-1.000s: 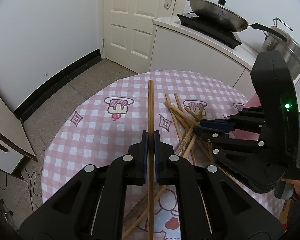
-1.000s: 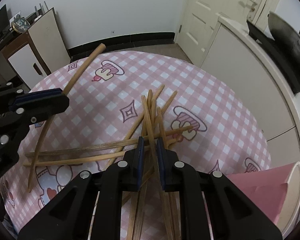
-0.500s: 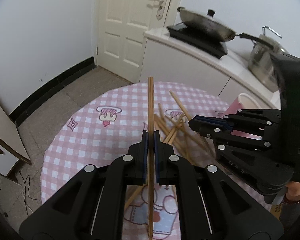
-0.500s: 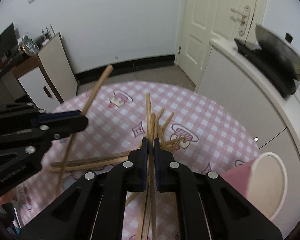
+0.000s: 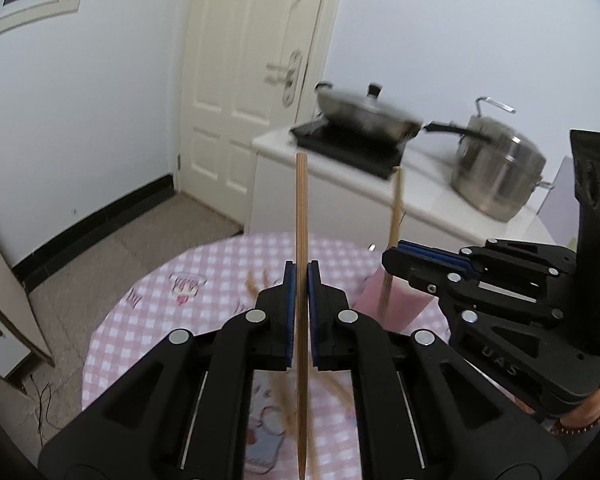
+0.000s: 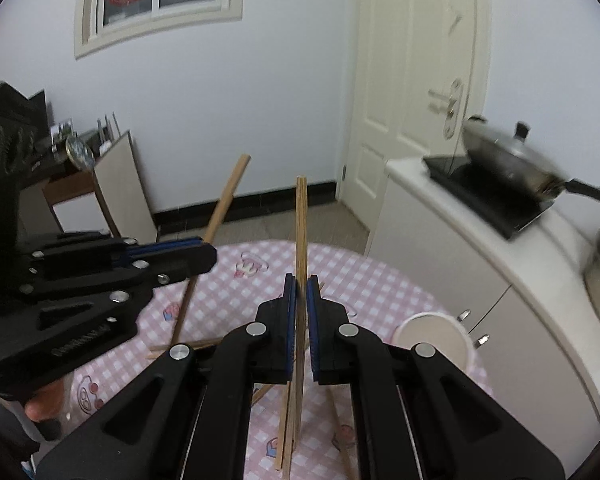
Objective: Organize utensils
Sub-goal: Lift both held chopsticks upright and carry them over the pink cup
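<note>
My left gripper (image 5: 301, 280) is shut on one wooden chopstick (image 5: 301, 216) that points up and away, high above the round table (image 5: 148, 312) with its pink checked cloth. My right gripper (image 6: 300, 286) is shut on a second chopstick (image 6: 301, 224), also raised. Each gripper shows in the other's view: the right gripper (image 5: 396, 258) with its stick at the right, the left gripper (image 6: 204, 254) with its stick at the left. Several loose chopsticks (image 6: 288, 428) lie crossed on the cloth below. A pink cup (image 6: 432, 340) with a white inside stands at the table's right side.
A white counter (image 5: 428, 196) beyond the table carries a black hob with a lidded pan (image 5: 364, 114) and a steel pot (image 5: 500, 172). A white door (image 5: 252, 92) is behind. A low cabinet (image 6: 116, 196) stands at the left wall. A hand (image 6: 46, 404) holds the left gripper.
Both grippers have risen well above the table, each carrying its chopstick. The right gripper's jaws closed on its stick and lifted it out of the pile.
</note>
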{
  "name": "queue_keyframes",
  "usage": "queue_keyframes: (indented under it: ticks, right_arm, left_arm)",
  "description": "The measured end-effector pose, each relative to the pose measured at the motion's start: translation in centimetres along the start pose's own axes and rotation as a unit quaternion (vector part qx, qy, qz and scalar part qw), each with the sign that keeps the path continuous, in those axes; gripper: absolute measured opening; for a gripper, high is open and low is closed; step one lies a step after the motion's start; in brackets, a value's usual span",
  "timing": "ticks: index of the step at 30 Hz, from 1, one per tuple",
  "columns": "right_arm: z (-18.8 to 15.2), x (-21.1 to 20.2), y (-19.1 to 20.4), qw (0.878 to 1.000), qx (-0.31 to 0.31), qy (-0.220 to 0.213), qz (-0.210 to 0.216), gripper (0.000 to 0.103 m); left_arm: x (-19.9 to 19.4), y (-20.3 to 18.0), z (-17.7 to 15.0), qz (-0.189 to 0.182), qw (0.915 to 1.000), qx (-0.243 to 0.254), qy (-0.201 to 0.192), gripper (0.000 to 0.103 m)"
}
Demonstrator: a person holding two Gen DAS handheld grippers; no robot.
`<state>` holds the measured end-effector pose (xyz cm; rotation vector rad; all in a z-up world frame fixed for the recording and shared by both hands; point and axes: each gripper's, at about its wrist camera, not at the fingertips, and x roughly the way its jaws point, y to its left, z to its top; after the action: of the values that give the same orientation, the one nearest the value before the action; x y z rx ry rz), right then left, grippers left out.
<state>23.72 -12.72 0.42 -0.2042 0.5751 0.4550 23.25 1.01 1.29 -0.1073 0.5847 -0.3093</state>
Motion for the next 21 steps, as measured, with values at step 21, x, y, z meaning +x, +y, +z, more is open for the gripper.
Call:
queue_keyframes:
  ticks: [21]
  right_arm:
    - [3.5, -8.7, -8.0, 0.991, 0.051, -0.11, -0.058, 0.004]
  left_arm:
    - [2.7, -7.8, 6.9, -0.068, 0.9801, -0.04, -0.182, 0.006]
